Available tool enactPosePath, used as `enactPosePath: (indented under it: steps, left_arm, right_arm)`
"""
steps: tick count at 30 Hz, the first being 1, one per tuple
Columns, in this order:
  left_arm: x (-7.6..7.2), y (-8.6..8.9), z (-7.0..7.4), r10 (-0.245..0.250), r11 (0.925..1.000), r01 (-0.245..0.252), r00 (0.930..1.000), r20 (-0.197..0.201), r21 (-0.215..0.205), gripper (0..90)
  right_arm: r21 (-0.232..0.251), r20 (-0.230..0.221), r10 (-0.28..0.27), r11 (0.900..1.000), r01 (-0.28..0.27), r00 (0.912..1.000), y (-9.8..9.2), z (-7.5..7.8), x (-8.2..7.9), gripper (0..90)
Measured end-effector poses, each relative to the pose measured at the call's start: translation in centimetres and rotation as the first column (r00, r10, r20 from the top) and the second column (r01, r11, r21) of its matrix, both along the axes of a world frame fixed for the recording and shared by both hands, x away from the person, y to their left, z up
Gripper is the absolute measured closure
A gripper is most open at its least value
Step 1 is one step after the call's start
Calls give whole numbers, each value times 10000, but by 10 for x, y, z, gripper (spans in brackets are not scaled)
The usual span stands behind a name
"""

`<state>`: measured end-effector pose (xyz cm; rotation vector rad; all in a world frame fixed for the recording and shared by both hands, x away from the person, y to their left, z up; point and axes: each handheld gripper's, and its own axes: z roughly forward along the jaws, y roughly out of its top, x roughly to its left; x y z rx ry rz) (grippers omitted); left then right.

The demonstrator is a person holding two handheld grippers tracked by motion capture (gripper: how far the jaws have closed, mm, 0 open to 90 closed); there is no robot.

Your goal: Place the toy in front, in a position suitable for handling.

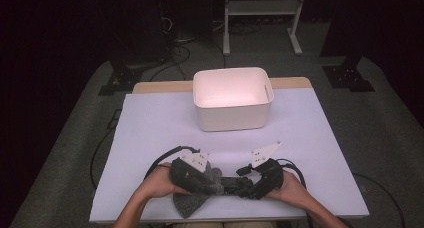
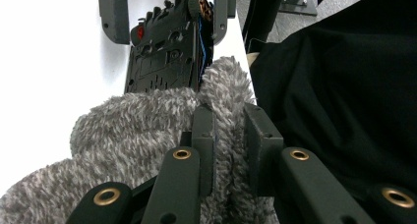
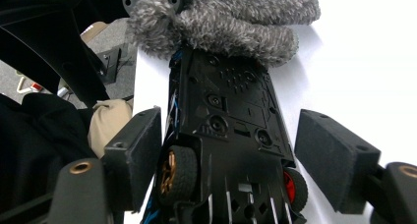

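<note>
A black toy car (image 3: 231, 111) with gold and red wheels lies underside up at the table's front edge, one end tucked into a grey fuzzy fabric piece (image 2: 137, 121). My left gripper (image 2: 228, 126) is shut on a fold of that fabric. My right gripper (image 3: 226, 155) stands open around the car's other end, its pads (image 3: 137, 150) a little clear of the wheels. In the high view the left gripper (image 1: 216, 182) and right gripper (image 1: 245, 187) face each other, with the car (image 1: 232, 184) between them and the fabric (image 1: 192, 203) hanging over the edge.
A white plastic bin (image 1: 232, 119) stands open at the back middle of the white table cover (image 1: 150, 133). Cables trail from both grippers. The person's dark clothing (image 2: 344, 86) is close behind the table's front edge.
</note>
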<state>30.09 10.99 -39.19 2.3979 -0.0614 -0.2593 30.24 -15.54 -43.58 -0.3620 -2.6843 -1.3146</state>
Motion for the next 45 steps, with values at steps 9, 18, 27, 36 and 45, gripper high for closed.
enactPosePath:
  steps: [9, 18, 27, 36, 45]
  left_arm:
    - [-4, -1, -4, -129, 9999, 130, 9999, -86, 56, 769]
    - [-4, 1, -9, -84, 10000, 84, 9999, -87, 52, 766]
    - [4, 11, -11, 478, 9981, -485, 9987, -195, -382, 765]
    - [23, 30, -2, 1821, 9809, -1798, 9829, 255, -747, 766]
    - [33, 14, -13, 1973, 9803, -1963, 9773, 770, -201, 765]
  right_arm:
    - [-386, -295, 67, 9992, -79, 9995, 6, -6, 0, 187]
    - [-1137, -272, 499, 9921, -526, 9984, 17, -15, -5, 173]
    - [-1436, 1222, 1071, 9856, -892, 9867, 23, -14, -16, 246]
    - [-1455, 1985, 241, 9893, 52, 9798, 13, -13, 7, 246]
    - [-1169, 1783, 73, 9930, 138, 9840, 8, -18, 14, 240]
